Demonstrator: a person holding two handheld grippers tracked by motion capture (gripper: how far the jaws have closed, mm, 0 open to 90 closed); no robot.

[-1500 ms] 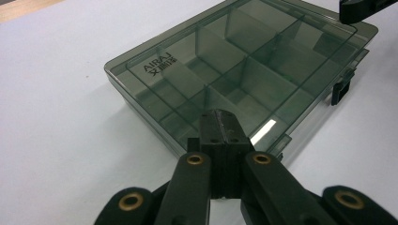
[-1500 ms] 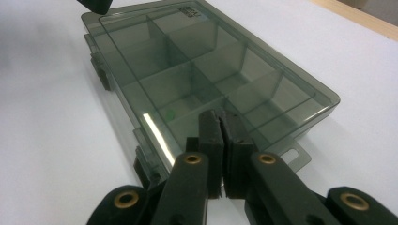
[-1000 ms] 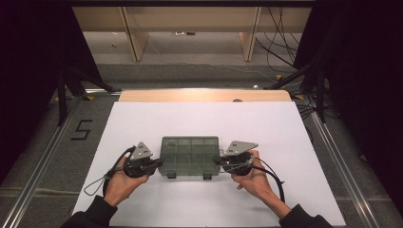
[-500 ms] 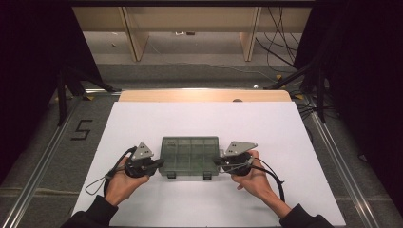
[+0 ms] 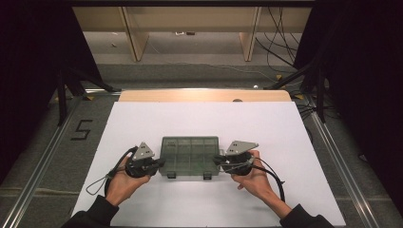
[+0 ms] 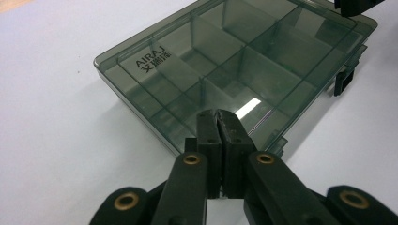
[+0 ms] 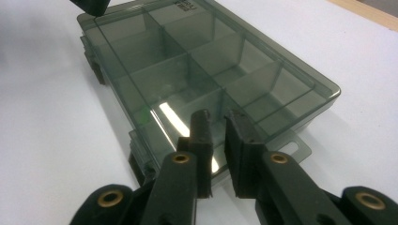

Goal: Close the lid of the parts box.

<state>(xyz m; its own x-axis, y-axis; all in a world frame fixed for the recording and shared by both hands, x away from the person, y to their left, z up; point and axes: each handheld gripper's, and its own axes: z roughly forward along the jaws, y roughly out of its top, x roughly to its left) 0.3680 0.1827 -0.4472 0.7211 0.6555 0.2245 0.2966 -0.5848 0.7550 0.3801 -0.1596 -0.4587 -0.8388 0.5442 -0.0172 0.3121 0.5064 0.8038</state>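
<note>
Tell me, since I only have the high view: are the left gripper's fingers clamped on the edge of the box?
Observer: No. The left gripper has its fingers pressed together with nothing between them, and the tips are over the box near its edge.
Operator: And the right one?
Observer: The right gripper shows a narrow gap between its fingers. They have just been opening, and nothing is between them.
Operator: Anything inside the box?
Observer: It is closed, and through its see-through top the compartments look empty.
</note>
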